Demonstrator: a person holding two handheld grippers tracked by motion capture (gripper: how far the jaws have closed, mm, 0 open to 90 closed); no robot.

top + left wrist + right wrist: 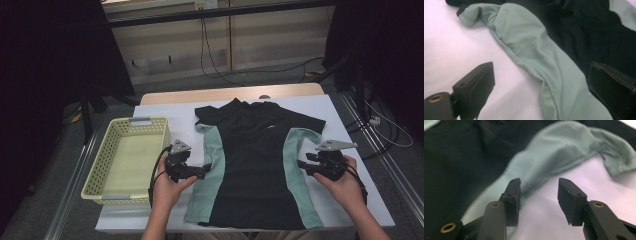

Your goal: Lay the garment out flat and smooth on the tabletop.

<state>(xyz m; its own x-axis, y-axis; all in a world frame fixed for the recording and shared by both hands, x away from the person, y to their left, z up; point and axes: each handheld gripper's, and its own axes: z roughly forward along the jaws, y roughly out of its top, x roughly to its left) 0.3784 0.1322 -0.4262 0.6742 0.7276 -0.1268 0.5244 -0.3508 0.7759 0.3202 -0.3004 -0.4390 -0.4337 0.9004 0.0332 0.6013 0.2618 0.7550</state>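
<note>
Shirt (pixel 255 165), black with pale green side panels and sleeves, lies flat on the white table cover (pixel 350 200), hem toward the person, collar toward the far edge.

Nearest: two forearms enter from the bottom of the high view. Left hand (pixel 167 187) holds the left gripper (pixel 206 170) just at the shirt's left green panel. In the left gripper view its jaws stand wide apart, one over the white cover, the other over the black cloth, with the green side panel (pixel 554 75) running between them. No pad presses on the fabric; nothing is gripped.

Right hand (pixel 340 182) holds the right gripper (pixel 300 164) at the shirt's right green panel. In the right gripper view the jaws are partly open, a clear gap between the pads. One jaw lies over the green edge (pixel 541 167) of the shirt, the other over the white cover. Whether the pads touch the cloth cannot be told; nothing is clamped.

Left of the left gripper: a pale yellow plastic basket (pixel 107 172) on the table, beside the shirt, apart from it.

Farther: short sleeves spread to either side, then the collar (pixel 250 106) near the wooden table edge (pixel 220 94). Beyond the table, cables (pixel 215 60) trail across the floor.
</note>
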